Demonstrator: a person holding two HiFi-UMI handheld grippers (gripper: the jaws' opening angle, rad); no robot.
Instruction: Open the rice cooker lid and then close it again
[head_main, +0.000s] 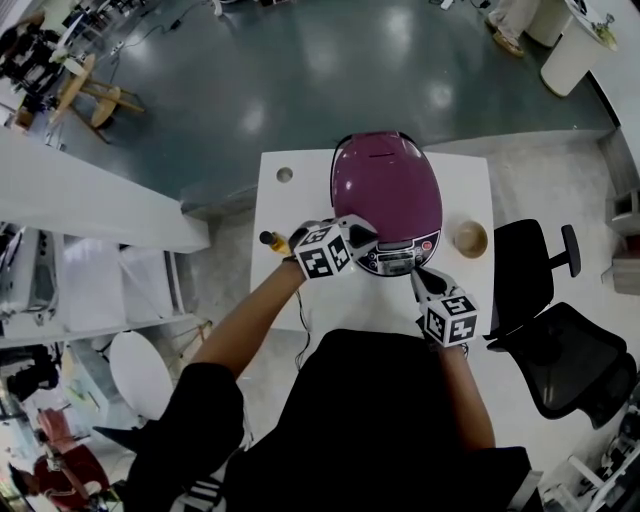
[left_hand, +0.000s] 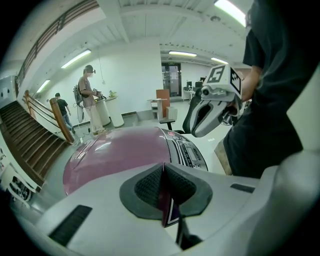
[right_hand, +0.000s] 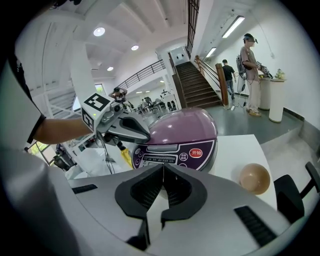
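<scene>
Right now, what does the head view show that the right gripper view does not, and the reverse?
Only the head view: the marker cube on the right gripper, and a wooden stool on the floor.

Only the right gripper view: a staircase, people standing near it, and that gripper's jaws pressed together with nothing between them.

Both: the purple cooker with its lid closed, the left gripper at its front, the bowl and the white table.
</scene>
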